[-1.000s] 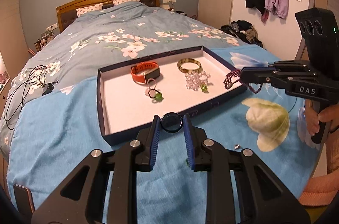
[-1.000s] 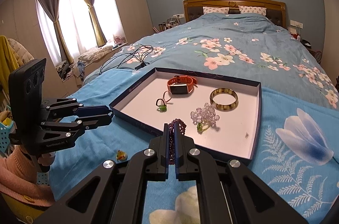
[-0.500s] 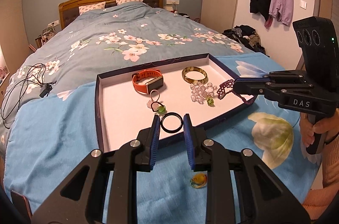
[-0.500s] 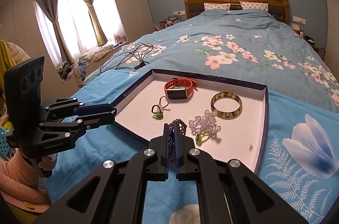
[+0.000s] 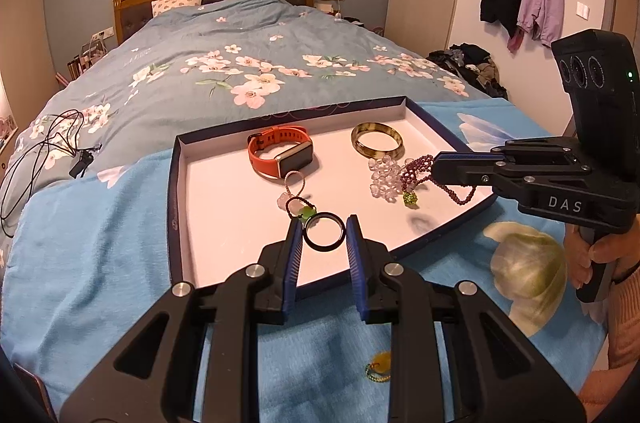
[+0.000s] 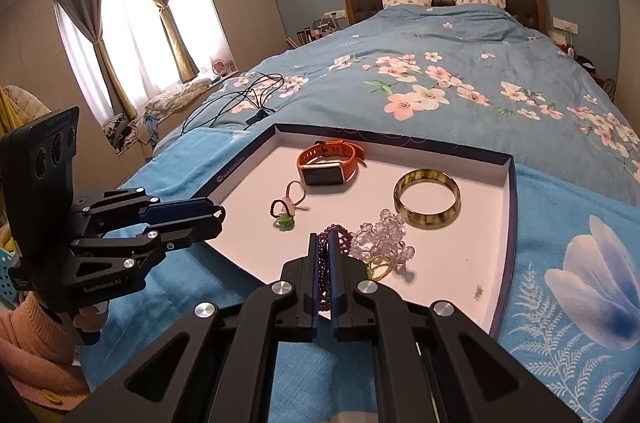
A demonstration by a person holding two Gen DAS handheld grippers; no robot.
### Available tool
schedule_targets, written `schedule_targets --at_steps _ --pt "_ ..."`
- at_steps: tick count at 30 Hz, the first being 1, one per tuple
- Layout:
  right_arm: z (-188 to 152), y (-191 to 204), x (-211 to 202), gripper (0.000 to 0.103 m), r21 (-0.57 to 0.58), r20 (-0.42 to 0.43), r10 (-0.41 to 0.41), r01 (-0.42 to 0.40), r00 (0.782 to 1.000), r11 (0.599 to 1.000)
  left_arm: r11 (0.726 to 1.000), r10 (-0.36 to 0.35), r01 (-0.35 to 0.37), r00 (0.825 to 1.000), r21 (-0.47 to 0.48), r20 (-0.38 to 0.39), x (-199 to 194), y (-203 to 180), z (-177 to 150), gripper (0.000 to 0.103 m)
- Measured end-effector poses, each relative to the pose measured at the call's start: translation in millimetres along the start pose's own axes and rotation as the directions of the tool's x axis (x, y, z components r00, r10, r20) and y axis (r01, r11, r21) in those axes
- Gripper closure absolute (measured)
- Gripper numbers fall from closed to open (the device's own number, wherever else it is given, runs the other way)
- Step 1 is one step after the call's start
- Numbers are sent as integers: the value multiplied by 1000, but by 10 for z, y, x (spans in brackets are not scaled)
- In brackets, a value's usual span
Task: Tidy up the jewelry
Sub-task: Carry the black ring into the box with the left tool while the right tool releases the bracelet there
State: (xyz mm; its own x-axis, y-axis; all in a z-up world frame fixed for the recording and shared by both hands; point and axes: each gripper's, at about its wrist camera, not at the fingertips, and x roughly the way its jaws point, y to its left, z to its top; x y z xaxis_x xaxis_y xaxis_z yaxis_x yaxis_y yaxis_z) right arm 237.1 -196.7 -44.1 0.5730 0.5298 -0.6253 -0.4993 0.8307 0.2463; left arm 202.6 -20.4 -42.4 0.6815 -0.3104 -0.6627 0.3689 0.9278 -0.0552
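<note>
On the bed (image 5: 256, 71), a shallow box tray (image 5: 174, 207) with a dark blue rim and a white floor is seen on the light blue blanket (image 5: 80, 263). Inside it, from left to right, are an orange smartwatch (image 5: 280, 153), a small loop with a green bead (image 5: 298, 205) just near of the watch, a cluster of clear beads (image 5: 382, 175) and, far of it, a brown bangle (image 5: 377, 139).

The left tool (image 5: 323, 231) is held over the near part of the tray. Its blue pads are only a little apart, and a black ring (image 5: 324, 233) is gripped between them.

The right tool (image 6: 325, 247) is closed tight on a purple bead bracelet (image 6: 340, 235). In the left wrist view the bracelet hangs from its tip over the right part of the tray, touching or just beside the clear beads.

On the blanket near the tray, a small yellow-green ring (image 5: 378, 369) is lying. A hand (image 5: 600, 255) is seen on the right tool's handle.
</note>
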Motion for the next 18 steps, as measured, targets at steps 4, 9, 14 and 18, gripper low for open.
schedule_targets --at_steps 4,9,14,18 --pt "11 -14 31 100 4 -5 -1 1 1000 1000 1000 1 -1 1000 -8 -6 57 9 18 80" --pt "16 -25 62 100 9 -14 -3 3 1000 1000 1000 6 -6 1000 -16 -15 124 24 27 80" --pt "13 -54 111 100 15 -25 -5 5 1000 1000 1000 7 -8 1000 -25 -25 187 42 28 80" --pt "8 -62 141 100 17 -32 -5 6 999 1000 999 9 -10 1000 -32 -30 225 56 36 80"
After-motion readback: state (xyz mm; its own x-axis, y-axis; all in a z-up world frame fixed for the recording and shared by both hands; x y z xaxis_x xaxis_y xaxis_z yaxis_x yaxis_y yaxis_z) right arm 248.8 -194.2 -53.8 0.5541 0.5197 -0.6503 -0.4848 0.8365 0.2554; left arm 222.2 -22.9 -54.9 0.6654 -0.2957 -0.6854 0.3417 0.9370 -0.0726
